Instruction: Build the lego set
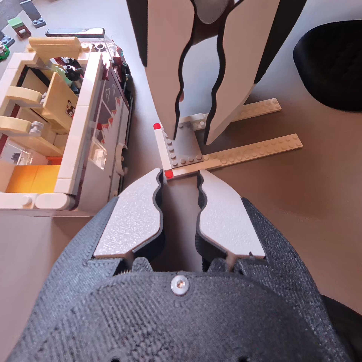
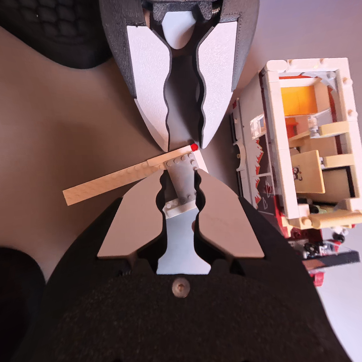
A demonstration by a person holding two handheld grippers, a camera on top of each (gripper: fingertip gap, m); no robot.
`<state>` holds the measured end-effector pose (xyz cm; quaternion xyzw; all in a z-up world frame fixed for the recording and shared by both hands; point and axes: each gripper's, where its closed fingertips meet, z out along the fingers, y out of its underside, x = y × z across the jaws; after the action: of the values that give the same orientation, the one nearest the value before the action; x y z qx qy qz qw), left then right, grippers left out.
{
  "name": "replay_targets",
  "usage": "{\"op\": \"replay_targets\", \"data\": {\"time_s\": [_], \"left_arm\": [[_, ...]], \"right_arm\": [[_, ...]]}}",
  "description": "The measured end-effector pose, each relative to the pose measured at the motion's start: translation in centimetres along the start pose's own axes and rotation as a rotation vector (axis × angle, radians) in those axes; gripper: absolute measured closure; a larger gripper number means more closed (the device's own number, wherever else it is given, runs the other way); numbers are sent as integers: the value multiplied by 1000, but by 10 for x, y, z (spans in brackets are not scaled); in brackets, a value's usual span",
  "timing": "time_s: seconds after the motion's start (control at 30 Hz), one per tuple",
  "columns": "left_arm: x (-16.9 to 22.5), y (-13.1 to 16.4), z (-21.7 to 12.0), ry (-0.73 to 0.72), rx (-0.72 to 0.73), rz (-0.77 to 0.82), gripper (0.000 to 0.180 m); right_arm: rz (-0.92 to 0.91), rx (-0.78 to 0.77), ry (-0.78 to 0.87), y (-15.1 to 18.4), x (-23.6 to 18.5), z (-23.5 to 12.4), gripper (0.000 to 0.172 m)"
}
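Only the left wrist view shows a second tan plate point(image 1: 260, 107).

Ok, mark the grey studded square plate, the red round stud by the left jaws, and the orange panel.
Grey studded square plate point(image 1: 183, 144): left wrist view, smooth centre.
Red round stud point(image 1: 168, 174): left wrist view, top.
Orange panel point(image 1: 33, 178): left wrist view, face.

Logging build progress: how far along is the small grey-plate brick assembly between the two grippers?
Done: the grey studded square plate joins two long tan plates, with white tiles on two edges and red round studs at the corners.
In hand: nothing gripped. The open left gripper meets the near edge, and one fingertip of the open right gripper rests on the plate.
Left: small loose bricks; their place is unclear.
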<state>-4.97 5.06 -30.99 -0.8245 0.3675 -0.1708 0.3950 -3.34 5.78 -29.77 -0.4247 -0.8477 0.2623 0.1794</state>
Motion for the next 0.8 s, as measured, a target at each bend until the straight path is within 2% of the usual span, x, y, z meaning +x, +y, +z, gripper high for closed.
{"op": "replay_targets", "data": {"time_s": [0.07, 0.23, 0.3, 0.43, 0.67, 0.73, 0.8], "left_arm": [[0, 1, 0, -3, -4, 6, 146], [7, 1, 2, 16, -16, 31, 145], [13, 1, 3, 27, -24, 56, 146], [28, 0, 3, 52, -33, 126, 150], [68, -7, 0, 140, 6, 308, 156], [63, -11, -3, 119, 30, 295, 154], [54, -12, -5, 109, 35, 249, 143]], "right_arm": [[58, -15, 41, 4, 2, -4, 140], [331, -77, 87, 24, -16, -14, 103], [431, -48, 74, 25, -30, -17, 99], [471, -134, 120, 42, -48, -18, 89], [427, -246, 144, 44, -56, -10, 91], [394, -243, 135, 40, -55, -8, 102], [337, -225, 105, 36, -57, -5, 105]]}}
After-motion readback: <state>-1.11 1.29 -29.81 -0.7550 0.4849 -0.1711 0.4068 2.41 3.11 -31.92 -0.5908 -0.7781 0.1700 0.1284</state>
